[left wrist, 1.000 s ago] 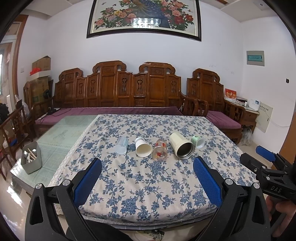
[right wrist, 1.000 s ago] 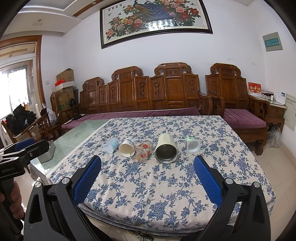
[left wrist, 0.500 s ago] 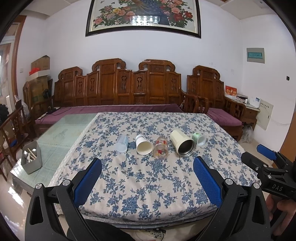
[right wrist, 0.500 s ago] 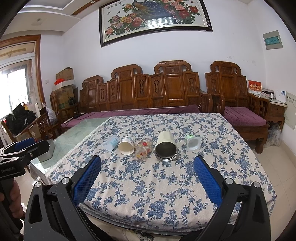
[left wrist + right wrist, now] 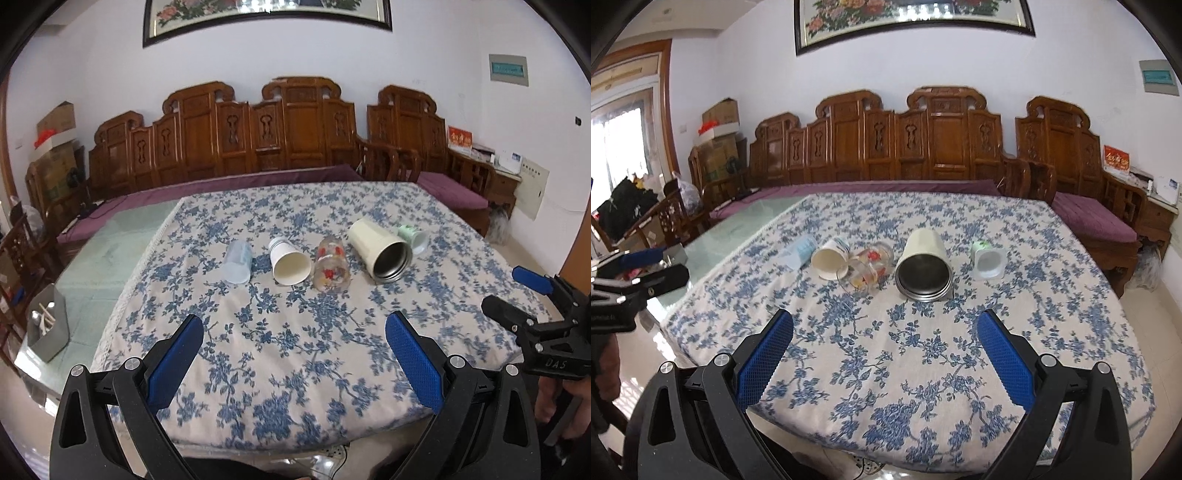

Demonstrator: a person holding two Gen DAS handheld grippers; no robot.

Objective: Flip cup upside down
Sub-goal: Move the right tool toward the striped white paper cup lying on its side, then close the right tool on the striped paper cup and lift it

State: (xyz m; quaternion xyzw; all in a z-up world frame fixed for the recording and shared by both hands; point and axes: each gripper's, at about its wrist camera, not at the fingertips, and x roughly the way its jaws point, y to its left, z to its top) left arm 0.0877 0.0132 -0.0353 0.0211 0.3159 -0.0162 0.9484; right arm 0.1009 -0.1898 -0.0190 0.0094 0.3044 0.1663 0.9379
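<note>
Blue-padded left tongs [image 5: 293, 345]: spread apart, gripping nothing, above the counter's [image 5: 295, 369] near edge.
Right tongs [image 5: 884, 343]: likewise apart, bare.
Cups: five lay on their sides in a row ahead of both tongs; cream steel-lined cup [image 5: 925, 266] straight ahead of the right tongs, paper cup [image 5: 288, 260] ahead of the left.
Writing: "DAS" on the right tongs' body, seen from the left.
</note>
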